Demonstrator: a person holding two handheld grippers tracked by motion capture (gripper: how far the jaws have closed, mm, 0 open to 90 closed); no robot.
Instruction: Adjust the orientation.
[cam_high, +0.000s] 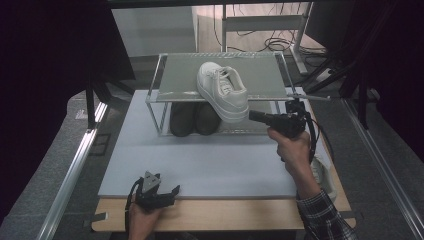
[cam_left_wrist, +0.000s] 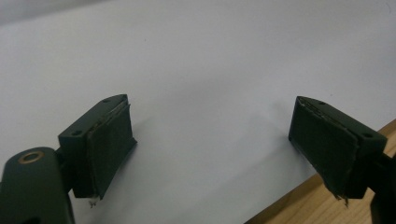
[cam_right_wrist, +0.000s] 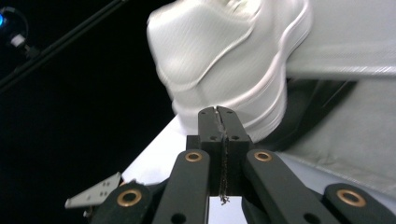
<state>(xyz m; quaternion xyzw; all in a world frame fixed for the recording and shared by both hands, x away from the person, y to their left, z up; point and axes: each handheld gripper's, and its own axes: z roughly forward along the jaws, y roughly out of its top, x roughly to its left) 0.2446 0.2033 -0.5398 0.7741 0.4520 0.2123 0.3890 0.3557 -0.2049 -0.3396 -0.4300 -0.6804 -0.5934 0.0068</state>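
A pale grey mat (cam_high: 210, 165) covers most of a wooden table (cam_high: 225, 215), whose bare edge shows along the near side. Dark curtains close off the left and right of the room, metal rails run along both sides of the table, and cables lie on the floor beyond the far end. At the far part of the mat stands a two-level rack (cam_high: 175, 80) with a grey top shelf. A white shoe (cam_high: 222, 90) lies on that shelf toward its right, its end sticking out past the near edge. Under the shelf, a pair of dark shoes (cam_high: 194, 119) sits side by side. Another white shoe (cam_high: 322, 175) rests at the right edge of the table, partly hidden behind the person's right forearm.

The right gripper (cam_high: 254, 116) is held level just right of the rack and points left at the overhanging end of the white shoe. The left gripper (cam_high: 167, 192) rests low at the near left edge of the mat.

The right gripper view shows what the high view cannot: its jaws are pressed together with nothing between them, the tips just short of or at the white shoe's (cam_right_wrist: 229, 60) sole; contact cannot be told. The left gripper view shows its jaws spread wide over bare mat (cam_left_wrist: 210, 70), holding nothing, with the wood edge (cam_left_wrist: 317, 200) at the right.
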